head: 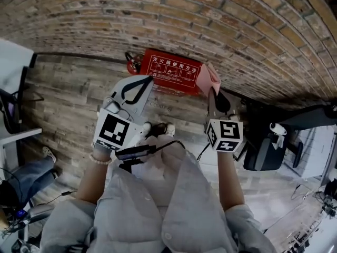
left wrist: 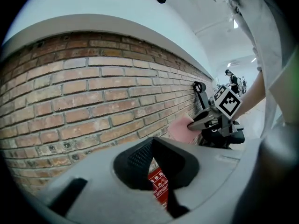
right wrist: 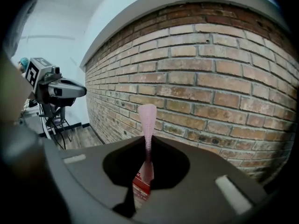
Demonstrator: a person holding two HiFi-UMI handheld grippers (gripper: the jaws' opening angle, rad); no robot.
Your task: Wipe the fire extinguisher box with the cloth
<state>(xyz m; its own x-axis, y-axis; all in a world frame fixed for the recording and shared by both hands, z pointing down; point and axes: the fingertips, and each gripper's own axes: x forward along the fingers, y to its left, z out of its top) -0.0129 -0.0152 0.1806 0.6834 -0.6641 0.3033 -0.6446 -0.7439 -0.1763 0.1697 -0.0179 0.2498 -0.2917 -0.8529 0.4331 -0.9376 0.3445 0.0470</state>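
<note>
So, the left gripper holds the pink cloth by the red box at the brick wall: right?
No. The right gripper holds the cloth, as the right gripper view shows; the left gripper is empty. The box and brick wall are right.

Brick wall [head: 210, 15] — wooden floor [head: 68, 101]

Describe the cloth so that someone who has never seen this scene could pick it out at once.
Find the brick wall, then the red box at its foot. At the box's right end in the head view, the right claw pinches a small cloth. It is the only pink thing there, paler than the box.
</note>
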